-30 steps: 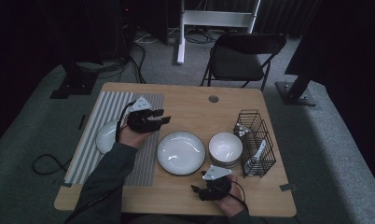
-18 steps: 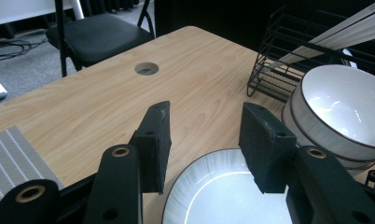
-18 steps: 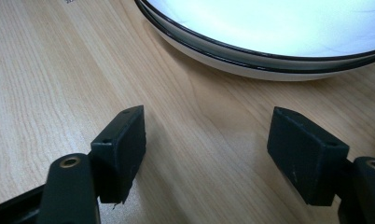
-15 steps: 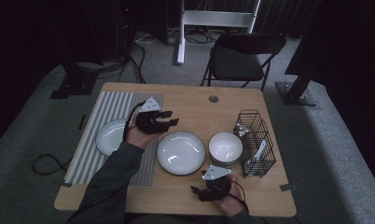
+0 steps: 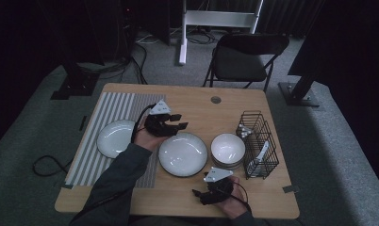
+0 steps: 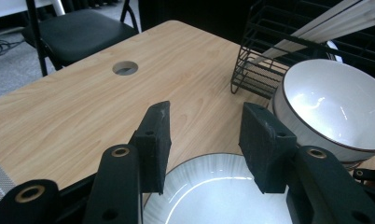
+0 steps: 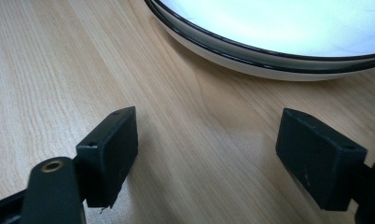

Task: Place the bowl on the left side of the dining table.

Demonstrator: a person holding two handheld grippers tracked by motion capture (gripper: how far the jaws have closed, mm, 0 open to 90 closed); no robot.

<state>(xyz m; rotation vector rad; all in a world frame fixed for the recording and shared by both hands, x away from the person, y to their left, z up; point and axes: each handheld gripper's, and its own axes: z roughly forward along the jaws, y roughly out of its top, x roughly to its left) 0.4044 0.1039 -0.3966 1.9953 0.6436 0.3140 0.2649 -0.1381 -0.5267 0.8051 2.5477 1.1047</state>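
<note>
A white plate with a dark rim (image 5: 183,154) lies in the middle of the wooden table (image 5: 197,106). My left gripper (image 5: 178,122) hovers at its far left rim, jaws open and empty. In the left gripper view the open jaws (image 6: 206,116) stand over the plate's (image 6: 223,196) far edge. My right gripper (image 5: 199,195) rests near the table's front edge, just short of the plate. Its jaws (image 7: 204,135) have just been opening and stand wide over bare wood with nothing between them. The plate (image 7: 279,32) ahead shows a doubled rim.
A second white plate (image 5: 114,138) lies on a striped mat (image 5: 107,113) at the left. A stack of white bowls (image 5: 227,149) sits right of the middle plate, beside a black wire rack (image 5: 258,143) with utensils. A folding chair (image 5: 242,59) stands beyond the table.
My left hand has carried its gripper rightward, from beside the left plate to the middle plate's far rim. The right hand has stayed put.
</note>
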